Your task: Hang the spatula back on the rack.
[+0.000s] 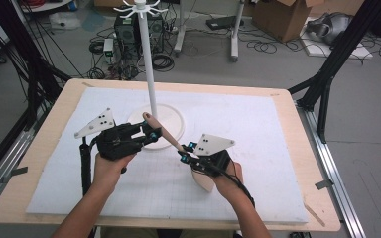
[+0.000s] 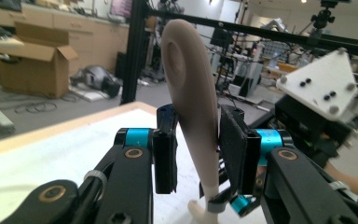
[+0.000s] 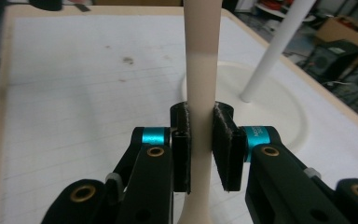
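A beige wooden utensil [image 1: 162, 134] with a hole in its handle end is held slanted above the white mat [image 1: 258, 129], between both grippers. My left gripper [image 1: 149, 130] is shut on the upper handle just below the hole; in the left gripper view the handle [image 2: 191, 93] stands upright between the pads [image 2: 198, 140]. My right gripper [image 1: 184, 151] is shut on the shaft lower down, and the right gripper view shows the shaft [image 3: 200, 70] clamped between its pads [image 3: 200, 140]. The utensil's broad end [image 1: 206, 182] sticks out below the right hand.
A white hook stand rises on a thin pole [image 1: 148, 59] from a round base [image 1: 171, 116] just behind the grippers, also seen as pole [image 3: 275, 46] and base [image 3: 270, 93]. The wooden table edge [image 1: 54, 124] frames the mat. Cables, a computer tower [image 1: 126, 32] and a cardboard box [image 1: 283, 17] lie on the floor beyond.
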Tool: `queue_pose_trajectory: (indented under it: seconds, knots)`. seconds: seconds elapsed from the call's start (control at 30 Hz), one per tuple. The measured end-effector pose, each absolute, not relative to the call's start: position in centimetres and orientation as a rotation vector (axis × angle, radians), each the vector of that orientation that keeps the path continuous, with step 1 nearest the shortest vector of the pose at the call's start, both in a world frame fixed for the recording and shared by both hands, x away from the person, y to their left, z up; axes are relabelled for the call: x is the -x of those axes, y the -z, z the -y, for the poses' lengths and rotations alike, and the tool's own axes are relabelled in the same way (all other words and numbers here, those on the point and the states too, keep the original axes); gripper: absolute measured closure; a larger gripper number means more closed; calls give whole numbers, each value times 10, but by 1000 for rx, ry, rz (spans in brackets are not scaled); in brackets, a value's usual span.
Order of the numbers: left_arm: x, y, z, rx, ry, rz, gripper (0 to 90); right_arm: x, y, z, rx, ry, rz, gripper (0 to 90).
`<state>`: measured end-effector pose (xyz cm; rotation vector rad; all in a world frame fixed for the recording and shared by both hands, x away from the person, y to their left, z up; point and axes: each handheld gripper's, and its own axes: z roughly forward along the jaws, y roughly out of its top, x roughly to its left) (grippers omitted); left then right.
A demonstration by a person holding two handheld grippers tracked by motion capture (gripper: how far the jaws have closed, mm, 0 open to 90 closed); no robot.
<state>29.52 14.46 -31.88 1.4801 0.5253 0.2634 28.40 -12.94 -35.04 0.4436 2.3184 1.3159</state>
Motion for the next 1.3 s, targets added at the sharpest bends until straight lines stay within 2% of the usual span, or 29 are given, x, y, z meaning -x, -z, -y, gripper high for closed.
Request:
queue_pose_trajectory:
  seconds: [0.13, 0.2, 0.57, 0.77, 0.8, 0.87, 1.0, 1.2, 1.3]
  knots:
    - [-294, 314, -139, -1476, -313, -538, 625, -284, 348, 123, -476, -1282, -2300, 787]
    - [-295, 312, -138, -1482, -315, -531, 676, -285, 348, 123, -469, -1299, -2306, 787]
    - [-302, 303, -137, -1503, -185, -470, 711, -287, 345, 133, -425, -1371, -2332, 781]
    - [-298, 283, -129, -1554, -200, -348, 724, -286, 338, 138, -380, -1432, -2321, 764]
    - [-297, 279, -128, -1568, -204, -327, 725, -286, 337, 138, -374, -1448, -2323, 732]
    - [-296, 272, -125, -1588, -210, -299, 726, -287, 334, 140, -377, -1487, -2300, 598]
    - [-295, 265, -122, -1610, -201, -256, 728, -289, 327, 146, -363, -1592, -2267, 487]
    - [-297, 264, -123, -1621, -187, -247, 729, -293, 323, 152, -362, -1739, -2285, 421]
    - [-299, 263, -123, -1624, -170, -237, 729, -292, 322, 147, -333, -1740, -2315, 429]
